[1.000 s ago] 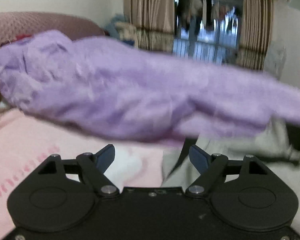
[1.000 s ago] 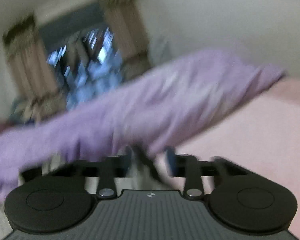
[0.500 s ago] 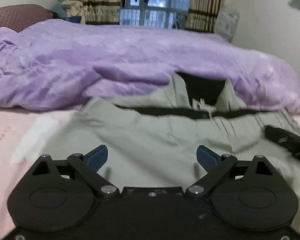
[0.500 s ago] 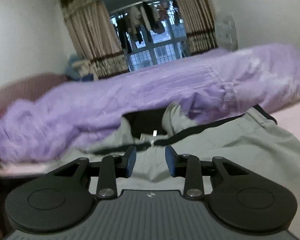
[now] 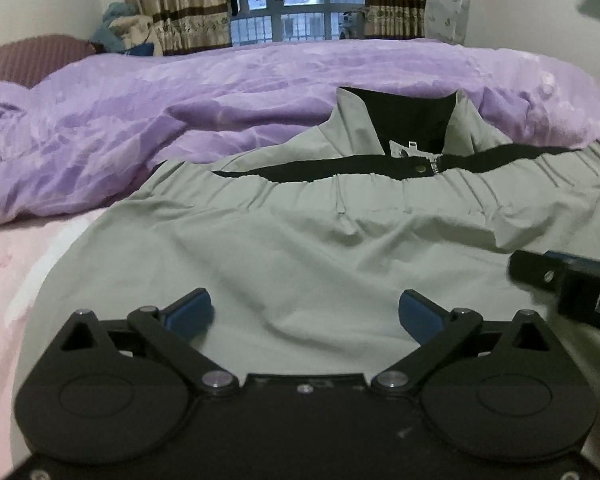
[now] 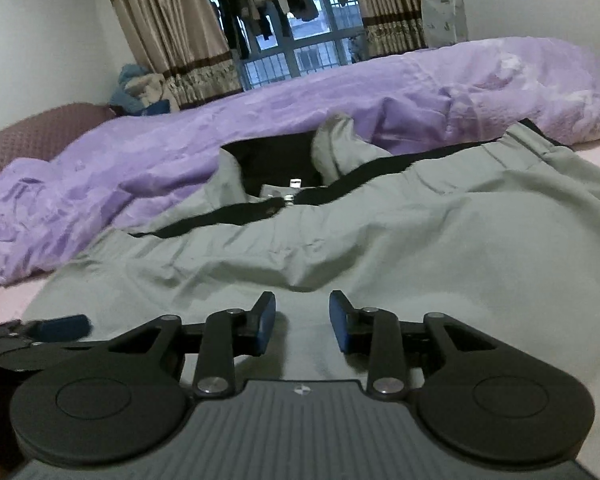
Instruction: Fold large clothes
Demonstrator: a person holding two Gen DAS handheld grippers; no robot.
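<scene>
Grey-green jacket with black lining lies spread across the pink bed sheet, collar toward the purple quilt. Left gripper is opening wide, pinching nothing; right gripper is partly spread, empty. Best pinch both near corners evenly before folding.

- Bed: covered by a pale pink sheet with a faint printed pattern, bare at the left edge in the left wrist view.
- Grey-green jacket: spread flat on the sheet, black lining showing at the collar, black band across the chest, zip pull at the neck.
- Purple quilt: bunched along the far side of the bed, touching the jacket's collar.
- Maroon headboard: beyond the quilt at the left.
</scene>
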